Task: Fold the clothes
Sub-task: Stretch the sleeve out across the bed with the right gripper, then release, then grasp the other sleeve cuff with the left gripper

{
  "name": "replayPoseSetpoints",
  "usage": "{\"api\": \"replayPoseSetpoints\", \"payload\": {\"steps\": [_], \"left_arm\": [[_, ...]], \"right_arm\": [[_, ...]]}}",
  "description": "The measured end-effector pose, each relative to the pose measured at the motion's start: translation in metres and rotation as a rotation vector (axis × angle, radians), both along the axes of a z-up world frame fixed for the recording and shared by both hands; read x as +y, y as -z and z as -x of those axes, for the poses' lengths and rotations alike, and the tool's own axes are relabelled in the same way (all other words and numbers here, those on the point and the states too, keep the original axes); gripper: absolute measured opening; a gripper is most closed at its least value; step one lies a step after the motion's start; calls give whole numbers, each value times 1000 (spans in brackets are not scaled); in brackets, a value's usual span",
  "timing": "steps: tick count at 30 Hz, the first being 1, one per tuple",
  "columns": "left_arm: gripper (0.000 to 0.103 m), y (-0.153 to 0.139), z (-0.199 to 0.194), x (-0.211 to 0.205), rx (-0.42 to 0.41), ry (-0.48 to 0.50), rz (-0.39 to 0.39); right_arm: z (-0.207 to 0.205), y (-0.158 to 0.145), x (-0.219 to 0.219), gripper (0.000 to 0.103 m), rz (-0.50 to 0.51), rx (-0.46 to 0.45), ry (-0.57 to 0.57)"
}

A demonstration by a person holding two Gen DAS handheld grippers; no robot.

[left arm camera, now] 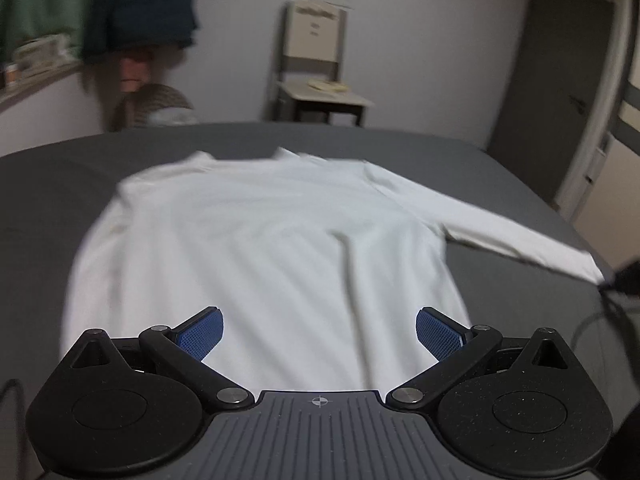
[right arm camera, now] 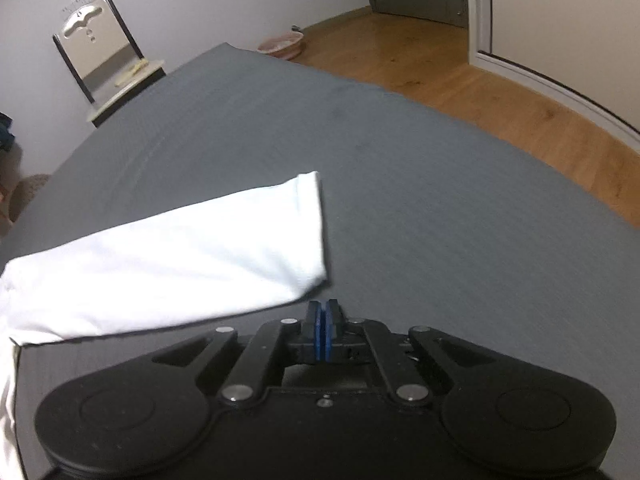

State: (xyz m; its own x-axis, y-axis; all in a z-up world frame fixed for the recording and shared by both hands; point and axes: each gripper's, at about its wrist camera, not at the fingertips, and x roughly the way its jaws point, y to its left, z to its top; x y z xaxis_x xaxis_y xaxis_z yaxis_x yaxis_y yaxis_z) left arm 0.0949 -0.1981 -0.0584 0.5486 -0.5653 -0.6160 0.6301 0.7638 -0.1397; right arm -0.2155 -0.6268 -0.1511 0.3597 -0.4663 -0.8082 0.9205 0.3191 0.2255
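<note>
A white long-sleeved shirt [left arm camera: 260,232] lies flat on a grey bed [left arm camera: 520,320], collar at the far end, hem nearest me. My left gripper [left arm camera: 320,332] is open, its blue pads spread wide just above the hem. The shirt's right sleeve [left arm camera: 500,228] stretches out to the right, where my right gripper [left arm camera: 626,280] shows as a dark shape at the cuff. In the right wrist view the sleeve [right arm camera: 180,264] lies on the bed [right arm camera: 400,180], its cuff corner just ahead of my right gripper [right arm camera: 325,308]. That gripper is shut, and I see no cloth between its pads.
A chair [left arm camera: 316,60] stands against the far wall beyond the bed. Dark clothing [left arm camera: 140,4] hangs at the back left above a woven stool [left arm camera: 156,104]. A door [left arm camera: 560,80] is at the right. Wooden floor [right arm camera: 460,72] and a pink basin [right arm camera: 282,44] lie past the bed's edge.
</note>
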Motion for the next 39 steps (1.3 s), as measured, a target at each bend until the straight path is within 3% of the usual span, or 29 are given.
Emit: {"api": "replayPoseSetpoints", "payload": {"steps": [3,4,7,10,12,14,15,16,17,18,20,23,25,27,29,32,34,39], "left_arm": [[103,-15,-22,38,-3,-133,26],[103,-17,-32,53,6,-177,38],[103,-16,-58,96,35,-320,51],[103,-7,-78,129,134,-404,11],[103,3,-85,143,210,-401,-32],[103,15,-85,148,222,-339,-95],[99,22,-86,151,229,-309,-124],[83,30,-87,154,247,-287,-141],[75,38,-88,155,278,-279,-144],[64,45,-88,156,308,-270,-138],[62,56,-86,154,360,-242,-92],[55,66,-84,142,374,-191,-95],[40,73,-85,132,383,-176,-121],[38,79,-83,121,384,-164,-168],[30,79,-79,110,329,-149,-241],[16,76,-79,106,317,-197,-253],[0,77,-81,109,338,-212,-213],[0,69,-80,117,332,-253,-141]], "right_arm": [[-12,-19,14,41,52,18,0],[-20,-29,24,41,87,7,-18],[-58,-55,74,42,140,-64,-223],[-109,-73,157,48,130,-132,-523],[-134,-80,214,51,126,-179,-703],[-158,-82,266,51,103,-232,-859],[-170,-82,290,51,90,-266,-915],[-181,-81,309,51,75,-308,-956],[-192,-81,327,51,60,-350,-997],[-200,-80,337,51,45,-383,-1003],[-214,-74,355,51,-3,-451,-1007],[-222,-60,366,51,-90,-518,-993],[-217,-52,373,51,-94,-502,-1002],[-216,-41,371,51,-101,-480,-1007],[-215,-31,366,51,-126,-467,-994],[-208,-23,359,51,-179,-470,-963],[-210,-23,360,51,-184,-479,-959],[-213,-16,363,51,-193,-481,-970]]}}
